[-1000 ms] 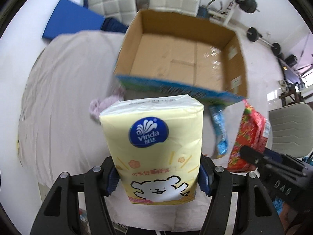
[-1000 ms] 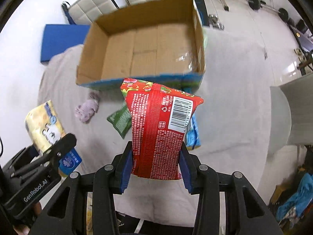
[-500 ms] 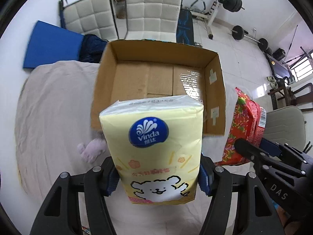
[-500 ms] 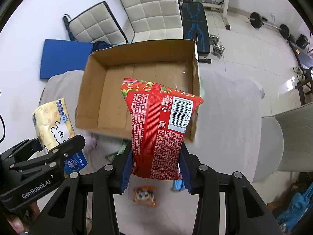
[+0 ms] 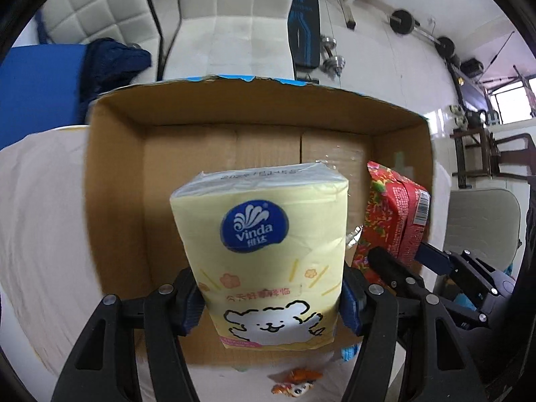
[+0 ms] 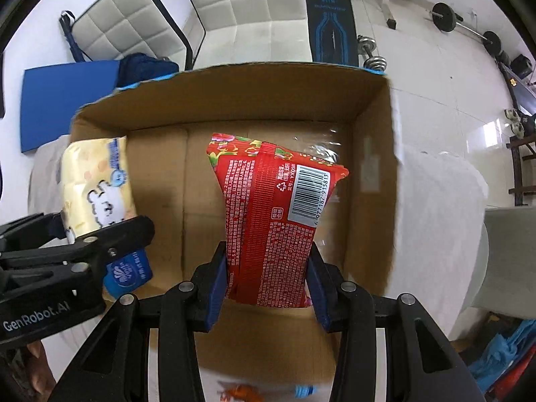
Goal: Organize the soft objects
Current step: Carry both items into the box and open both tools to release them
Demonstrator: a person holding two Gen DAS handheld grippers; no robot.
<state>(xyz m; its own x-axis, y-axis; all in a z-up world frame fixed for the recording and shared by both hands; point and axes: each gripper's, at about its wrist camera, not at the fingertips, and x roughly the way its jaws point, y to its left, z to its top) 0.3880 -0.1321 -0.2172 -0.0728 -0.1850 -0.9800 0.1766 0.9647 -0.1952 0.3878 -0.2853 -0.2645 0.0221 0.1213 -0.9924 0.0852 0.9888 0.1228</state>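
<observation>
Soft packs are held over the open cardboard box (image 5: 114, 181), which stands on a surface draped with a pale cloth (image 5: 43, 201). Seen from above, the box has brown walls, a torn blue top edge, and a bare taped floor.

Beyond the box stand two white quilted chairs (image 6: 254, 10), a blue mat (image 6: 67, 100) and a weight bench (image 6: 330, 16) on a white tiled floor.

The left gripper (image 5: 268, 298) points down into the box's left part, its jaws clamped on the lower sides of a pale yellow Vinda tissue pack (image 5: 261, 234) with a white bear printed on it. The pack stands upright between the blue pads, its top over the box floor.

Just to its right, the right gripper (image 6: 268, 284) likewise points down, its jaws clamped on a red snack bag (image 6: 271, 221) with a barcode sticker, hanging over the middle of the box.

On the cloth at the box's near side lie a small orange wrapped sweet (image 5: 294, 380) and a small blue packet (image 6: 305, 390).
</observation>
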